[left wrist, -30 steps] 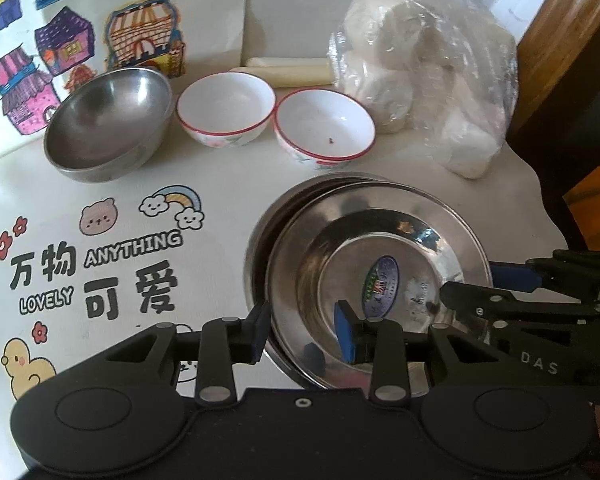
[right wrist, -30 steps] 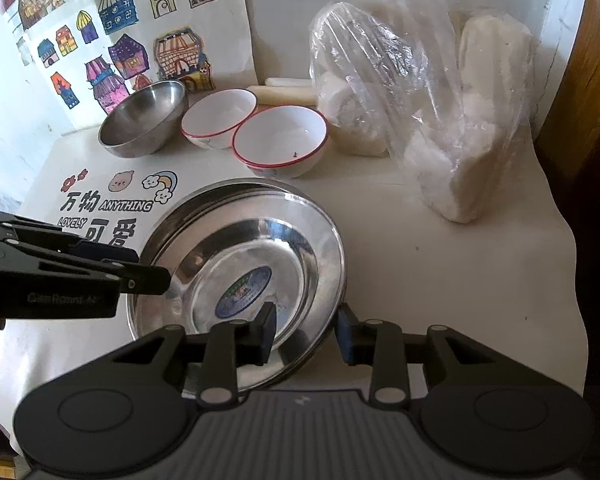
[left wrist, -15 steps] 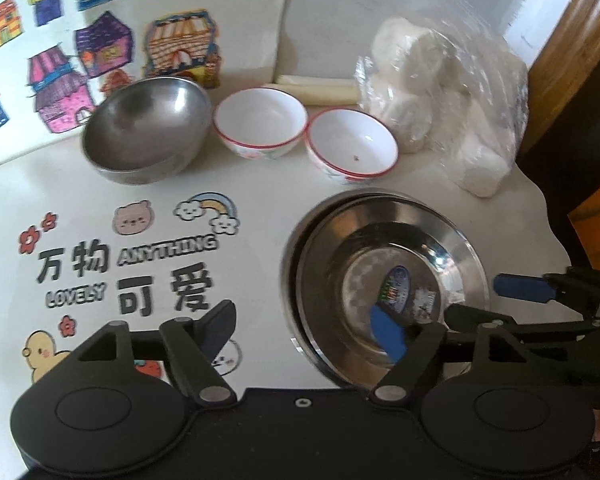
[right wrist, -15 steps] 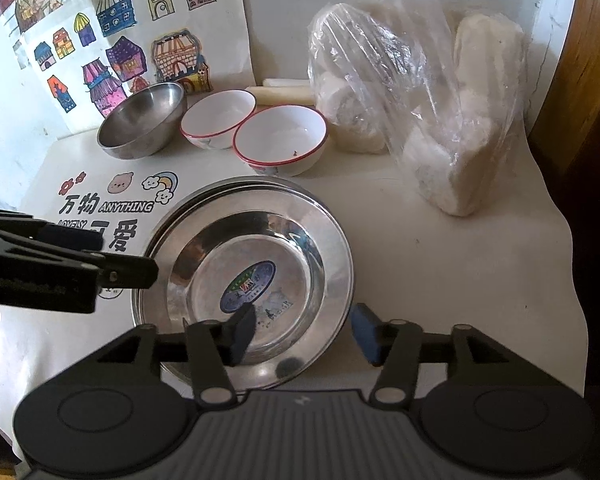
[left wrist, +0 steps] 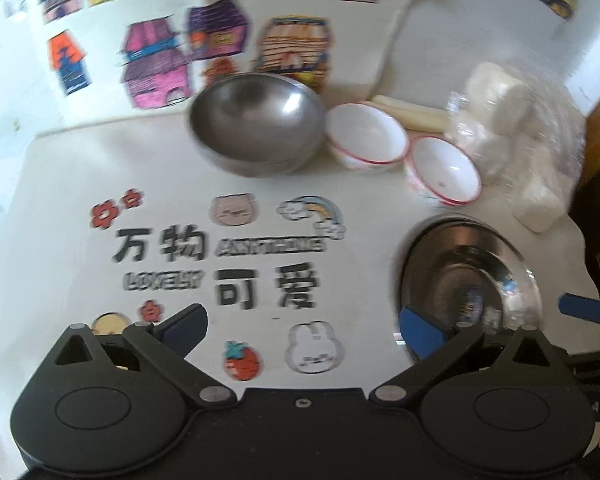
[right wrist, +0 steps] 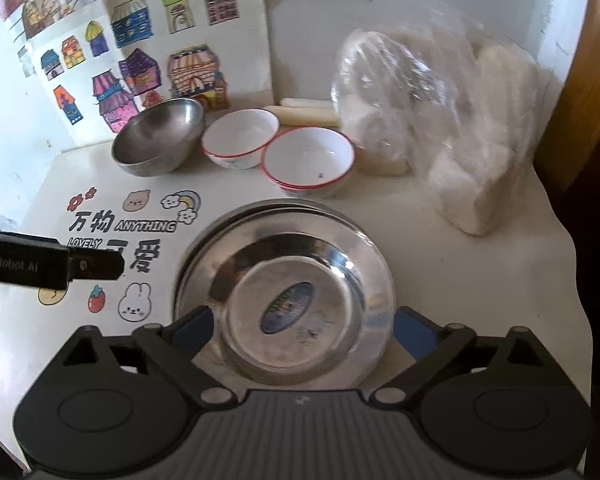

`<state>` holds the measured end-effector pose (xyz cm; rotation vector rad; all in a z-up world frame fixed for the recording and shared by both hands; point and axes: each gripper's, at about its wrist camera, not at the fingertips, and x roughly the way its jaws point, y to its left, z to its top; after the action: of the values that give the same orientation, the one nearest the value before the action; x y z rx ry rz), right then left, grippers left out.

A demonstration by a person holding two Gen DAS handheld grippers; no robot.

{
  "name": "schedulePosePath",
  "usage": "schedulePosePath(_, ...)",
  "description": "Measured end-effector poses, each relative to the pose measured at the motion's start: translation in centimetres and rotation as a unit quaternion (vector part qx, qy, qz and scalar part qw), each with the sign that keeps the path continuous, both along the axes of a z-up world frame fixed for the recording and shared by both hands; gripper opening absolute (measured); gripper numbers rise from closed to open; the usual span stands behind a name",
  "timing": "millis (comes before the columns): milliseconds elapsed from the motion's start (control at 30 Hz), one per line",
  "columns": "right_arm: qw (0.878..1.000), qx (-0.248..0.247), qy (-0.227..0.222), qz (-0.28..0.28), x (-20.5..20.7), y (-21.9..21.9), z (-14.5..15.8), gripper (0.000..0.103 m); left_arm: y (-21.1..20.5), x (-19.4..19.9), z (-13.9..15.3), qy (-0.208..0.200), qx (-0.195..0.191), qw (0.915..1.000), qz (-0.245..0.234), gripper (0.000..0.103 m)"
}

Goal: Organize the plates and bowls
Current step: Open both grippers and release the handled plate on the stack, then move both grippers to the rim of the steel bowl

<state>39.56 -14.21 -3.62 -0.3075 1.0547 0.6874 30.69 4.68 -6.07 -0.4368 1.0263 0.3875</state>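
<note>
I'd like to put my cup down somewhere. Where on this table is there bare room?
The widest bare patch is the printed cloth left of the stacked steel plates. A smaller patch lies right of the plates, in front of the plastic bag. The back is crowded: steel bowl, two white bowls and the bag stand close together.

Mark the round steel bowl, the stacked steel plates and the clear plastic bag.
round steel bowl [right wrist: 158,136], right wrist view, inner wall.
stacked steel plates [right wrist: 352,252], right wrist view, top plate's rim.
clear plastic bag [right wrist: 440,120], right wrist view, front face.
</note>
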Motion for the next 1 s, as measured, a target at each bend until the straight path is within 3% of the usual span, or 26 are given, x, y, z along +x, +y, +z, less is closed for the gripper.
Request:
schedulePosePath(267,1.000,-0.019,-0.019,-0.012,-1.6,3.3,0.1,0.103,5.0,-2.9,-0.5,-0.018,-0.009,0.9992,0.034,0.102)
schedulePosePath(467,0.999,-0.012,-0.003,-0.036,-1.5,6.3,0.6,0.103,9.0,-3.8,-0.8,-0.025,0.004,0.9988,0.042,0.102)
schedulePosePath(1000,0.999,0.021,0.012,-0.043,-0.2,14.1,-0.1,0.103,17.3,0.3,-1.7,-0.046,0.040,0.9980,0.019,0.102)
